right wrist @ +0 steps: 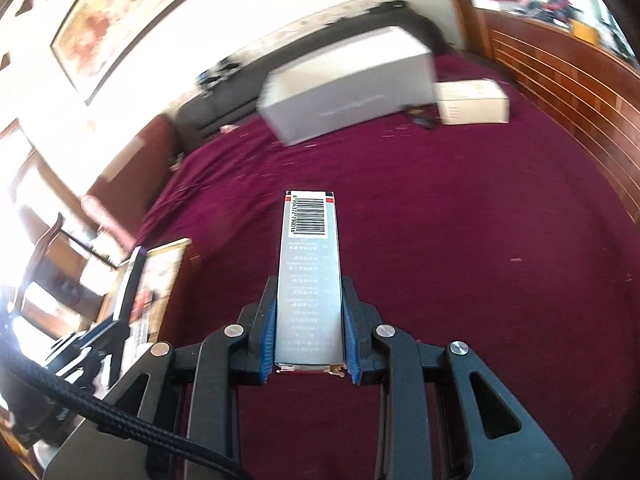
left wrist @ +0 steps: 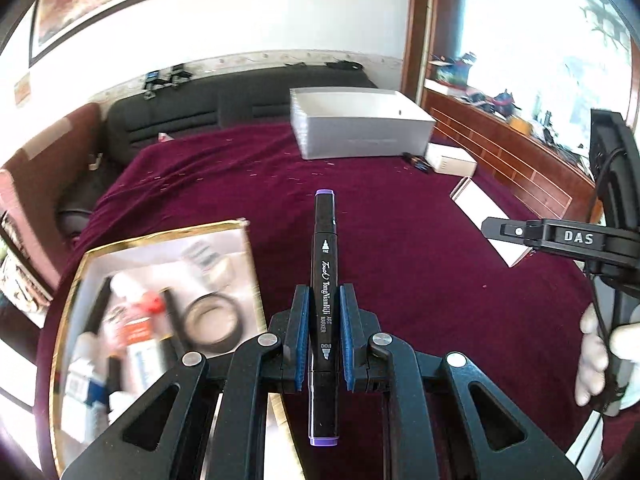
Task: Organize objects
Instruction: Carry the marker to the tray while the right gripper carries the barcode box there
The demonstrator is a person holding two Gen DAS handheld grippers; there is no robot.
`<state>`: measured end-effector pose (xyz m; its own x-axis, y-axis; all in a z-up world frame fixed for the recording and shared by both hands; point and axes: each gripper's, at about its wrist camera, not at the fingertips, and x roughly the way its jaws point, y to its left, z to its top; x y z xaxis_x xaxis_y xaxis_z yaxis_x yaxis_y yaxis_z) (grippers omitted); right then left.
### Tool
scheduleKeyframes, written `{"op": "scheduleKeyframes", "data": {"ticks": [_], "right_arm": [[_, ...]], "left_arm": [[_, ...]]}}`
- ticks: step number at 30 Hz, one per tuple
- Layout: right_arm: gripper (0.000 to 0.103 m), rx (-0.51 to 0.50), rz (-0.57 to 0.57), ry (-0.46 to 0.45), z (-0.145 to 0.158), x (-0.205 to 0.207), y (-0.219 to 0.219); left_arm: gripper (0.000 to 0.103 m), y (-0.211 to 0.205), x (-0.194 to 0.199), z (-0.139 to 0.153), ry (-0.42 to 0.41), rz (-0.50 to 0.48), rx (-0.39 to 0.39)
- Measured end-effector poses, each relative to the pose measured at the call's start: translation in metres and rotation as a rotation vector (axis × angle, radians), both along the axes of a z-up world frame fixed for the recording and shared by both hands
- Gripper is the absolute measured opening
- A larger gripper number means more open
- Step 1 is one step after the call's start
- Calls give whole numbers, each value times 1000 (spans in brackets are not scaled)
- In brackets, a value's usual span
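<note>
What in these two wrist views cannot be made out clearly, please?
- Gold-rimmed tray, left wrist view: contents motion-blurred, labels unreadable; near corner behind the left gripper.
- Marker, left view: its tips are capped.
- Slim box in the right gripper, right view: small print illegible; underside hidden.
- Grey box, right view: blurred, lettering unreadable.

Home bedroom: bed (left wrist: 400, 280) in maroon cover, dark headboard (left wrist: 240, 100), framed painting (right wrist: 132, 12) on wall, wood-panelled window sill (left wrist: 500, 132)

Left tongs (left wrist: 323, 334) clamp a marker (left wrist: 323, 280); right tongs (right wrist: 309, 336) clamp a slim box (right wrist: 309, 276).
</note>
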<state>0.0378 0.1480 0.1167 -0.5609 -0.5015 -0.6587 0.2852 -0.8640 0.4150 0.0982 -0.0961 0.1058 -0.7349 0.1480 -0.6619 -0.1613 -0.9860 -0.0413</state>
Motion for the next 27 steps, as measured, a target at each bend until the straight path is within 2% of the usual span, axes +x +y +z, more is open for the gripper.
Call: {"op": "scheduleKeyframes", "data": {"ticks": [7,15,27], "right_arm": [[25,9,132,15,7,24,-78],[25,46,262,-6,-5,37,-153],[25,82,352,-56,-21,44,-214]], "left_arm": [[12,-42,17,-3,22,88,-7],[12,-87,27,-18,0,163,28],[12,-157,53,-41,-46,269,94]]}}
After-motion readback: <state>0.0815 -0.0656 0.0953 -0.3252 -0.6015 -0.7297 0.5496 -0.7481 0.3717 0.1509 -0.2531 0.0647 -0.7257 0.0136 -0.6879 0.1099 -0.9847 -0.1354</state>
